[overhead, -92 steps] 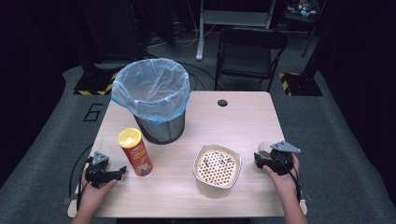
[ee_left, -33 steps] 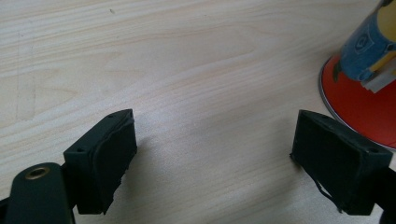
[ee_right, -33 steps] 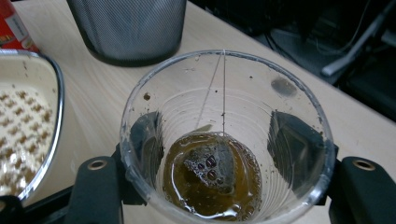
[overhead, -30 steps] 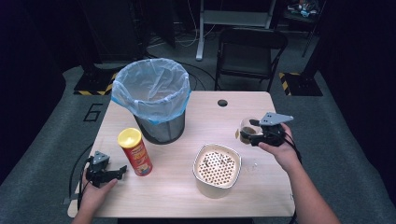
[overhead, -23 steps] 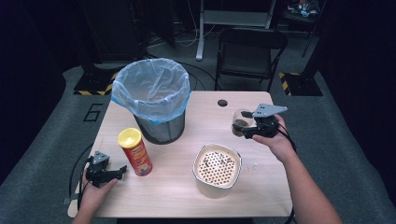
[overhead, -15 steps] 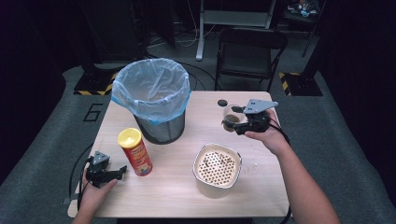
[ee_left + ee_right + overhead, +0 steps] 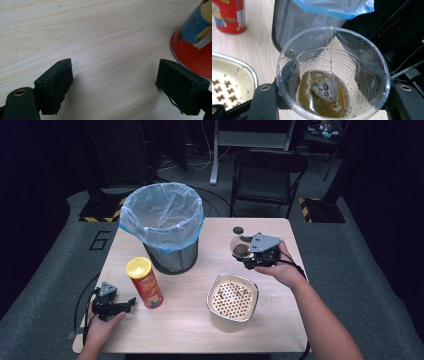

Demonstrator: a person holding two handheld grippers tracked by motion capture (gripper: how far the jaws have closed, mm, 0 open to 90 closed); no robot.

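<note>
Judging by its thin walls, the clear ribbed plastic cup point(image 7: 332, 75) of brown liquid, clamped mid-wall in the right tongs point(image 7: 250, 257), looks light, crushable and spill-prone; left tongs point(image 7: 120, 85) stand apart, empty.

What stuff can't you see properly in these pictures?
- Inside the bin: in the high view its blue bag hides the bottom.
- The crisp can: the left gripper view's edge cuts it off.
- The cup in the right claw: the brown drink can't be named.
- The small dark spot on the table: too small.
</note>
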